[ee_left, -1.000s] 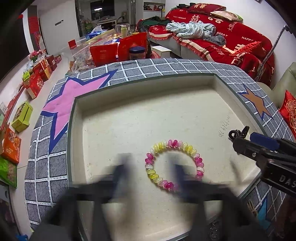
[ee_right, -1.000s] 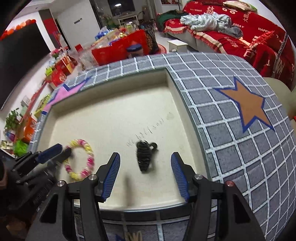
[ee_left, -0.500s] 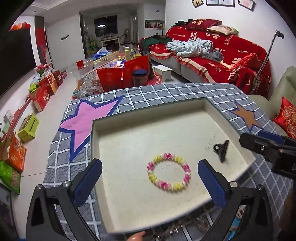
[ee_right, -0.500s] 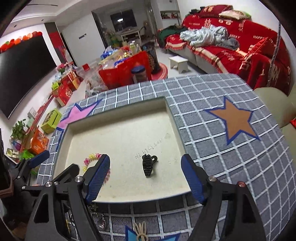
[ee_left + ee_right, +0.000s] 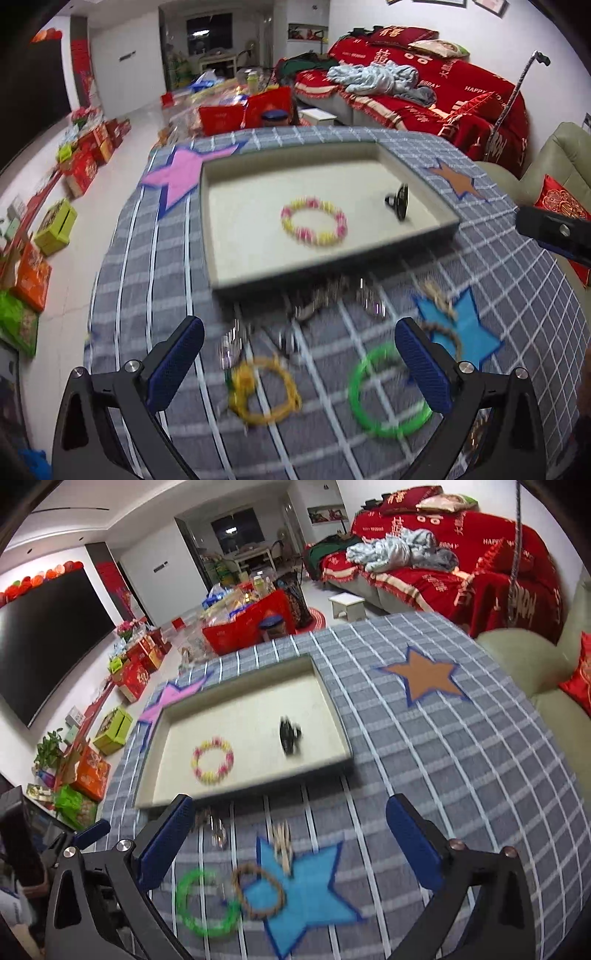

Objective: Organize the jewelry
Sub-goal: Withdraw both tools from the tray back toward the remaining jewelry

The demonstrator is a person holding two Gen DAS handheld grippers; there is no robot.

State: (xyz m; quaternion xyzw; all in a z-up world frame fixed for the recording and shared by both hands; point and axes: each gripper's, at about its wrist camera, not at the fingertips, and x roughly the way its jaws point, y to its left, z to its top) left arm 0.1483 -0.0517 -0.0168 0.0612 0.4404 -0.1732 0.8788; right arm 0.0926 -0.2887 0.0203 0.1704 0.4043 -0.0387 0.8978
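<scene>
A cream tray [image 5: 332, 254] [image 5: 243, 794] sits on the grey checked cloth. In it lie a pink and yellow bead bracelet [image 5: 314, 225] [image 5: 213, 760] and a black hair claw [image 5: 399, 201] [image 5: 289, 734]. In front of the tray lie a yellow bracelet [image 5: 264, 391], a green bangle [image 5: 388, 391] [image 5: 205, 904], a brown braided bracelet [image 5: 258, 890], a beige clip [image 5: 282, 840] and blurred metal pieces [image 5: 325, 299]. My left gripper [image 5: 299, 365] is open and empty above the loose jewelry. My right gripper [image 5: 288, 843] is open and empty above the blue star.
The cloth carries a blue star [image 5: 306, 890], an orange star [image 5: 424, 679] and a pink star [image 5: 184, 170]. A red sofa [image 5: 424, 96] stands behind. Boxes [image 5: 33, 273] lie on the floor at the left. A green cushioned seat [image 5: 546, 686] is at the right.
Both grippers have pulled back and up from the tray, leaving the bead bracelet and the hair claw in it. The loose jewelry in front of the tray has come into view.
</scene>
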